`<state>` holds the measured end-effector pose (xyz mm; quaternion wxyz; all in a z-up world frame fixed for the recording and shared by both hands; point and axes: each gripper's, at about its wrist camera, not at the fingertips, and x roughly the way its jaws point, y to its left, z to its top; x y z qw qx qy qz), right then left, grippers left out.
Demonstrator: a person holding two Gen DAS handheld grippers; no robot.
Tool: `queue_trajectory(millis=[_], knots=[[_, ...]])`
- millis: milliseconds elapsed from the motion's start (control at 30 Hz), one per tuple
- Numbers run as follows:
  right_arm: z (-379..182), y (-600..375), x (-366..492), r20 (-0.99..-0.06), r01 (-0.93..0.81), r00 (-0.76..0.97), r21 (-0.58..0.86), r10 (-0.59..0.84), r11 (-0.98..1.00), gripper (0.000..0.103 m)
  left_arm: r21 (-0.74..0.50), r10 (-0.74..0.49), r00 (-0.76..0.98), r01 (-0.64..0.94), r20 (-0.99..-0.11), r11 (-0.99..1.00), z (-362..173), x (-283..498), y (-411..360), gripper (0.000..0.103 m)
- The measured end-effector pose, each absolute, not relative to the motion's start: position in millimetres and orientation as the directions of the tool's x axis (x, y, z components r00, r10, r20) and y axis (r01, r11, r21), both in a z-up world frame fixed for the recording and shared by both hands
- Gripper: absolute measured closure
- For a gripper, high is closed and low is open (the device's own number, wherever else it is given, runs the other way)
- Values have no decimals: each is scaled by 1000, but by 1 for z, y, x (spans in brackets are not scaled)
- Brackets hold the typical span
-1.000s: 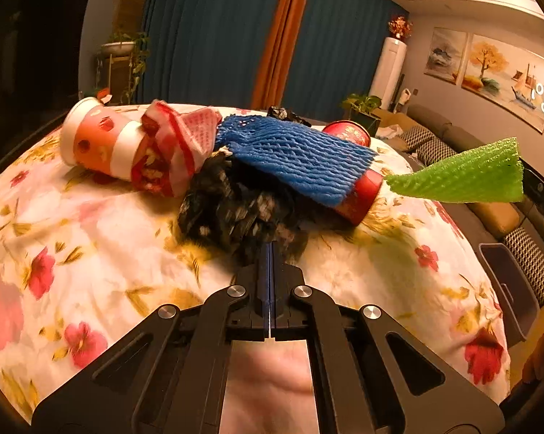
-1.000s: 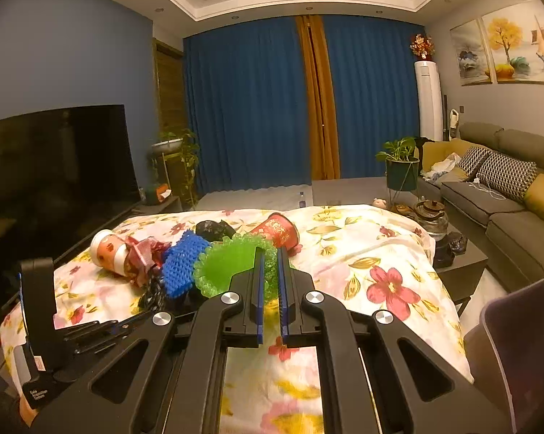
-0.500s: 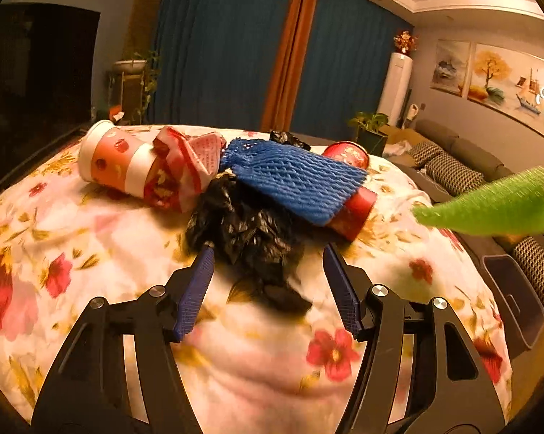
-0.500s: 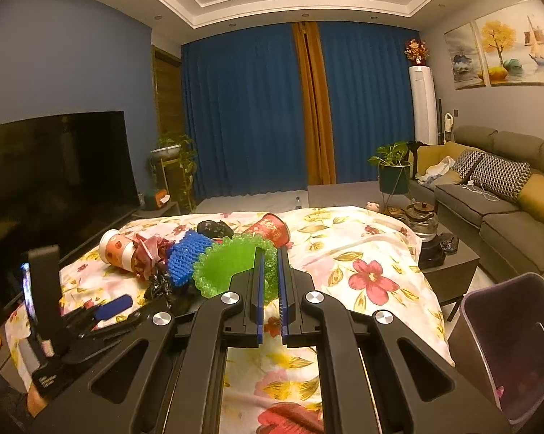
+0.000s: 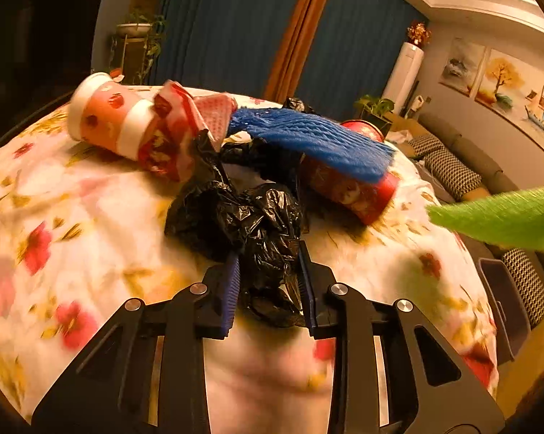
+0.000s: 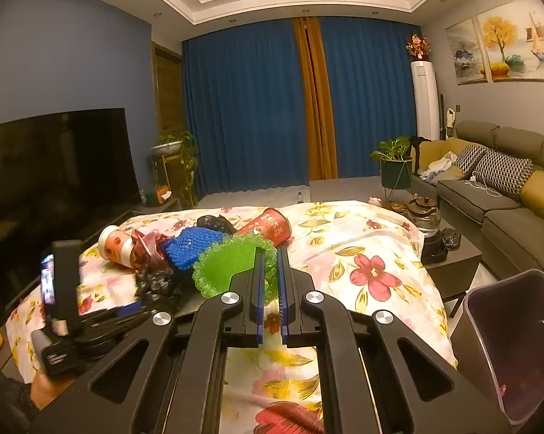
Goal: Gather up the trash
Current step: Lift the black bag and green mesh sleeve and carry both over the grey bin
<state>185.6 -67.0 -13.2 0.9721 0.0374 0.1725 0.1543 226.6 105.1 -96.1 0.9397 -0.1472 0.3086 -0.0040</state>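
Here we were closing the left gripper (image 5: 268, 282) on the black bag (image 5: 250, 224), probably needing deeper bite; the right gripper (image 6: 270, 289) pinched the green net (image 6: 232, 264).

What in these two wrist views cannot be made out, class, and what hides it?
- Black plastic bag: lower end, left wrist view, behind left gripper, whose jaws are closing.
- Red cup: upper side, under blue foam net.
- Trash bin: contents, right wrist view, cut off.
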Motion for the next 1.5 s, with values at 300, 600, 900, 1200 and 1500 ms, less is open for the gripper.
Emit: queue_trajectory(millis=[300,600,900,1200,1500], knots=[[-10,-65,172,-314,-298,894,113,319,948,96,-222,-50,858,-76,-512,972,-80,148,105,75],[-3,-70,153,-295,-290,905,103,307,952,96,-212,-86,891,-11,-446,977,-59,115,105,75],[2,-78,136,-273,-277,916,96,293,956,96,-225,-120,902,26,-415,974,-49,105,96,75],[4,-91,123,-257,-263,925,104,281,959,96,-238,-144,921,58,-363,970,-32,90,91,75],[8,-104,110,-244,-240,934,116,262,964,96,-218,-149,934,79,-325,973,-15,83,79,75]])
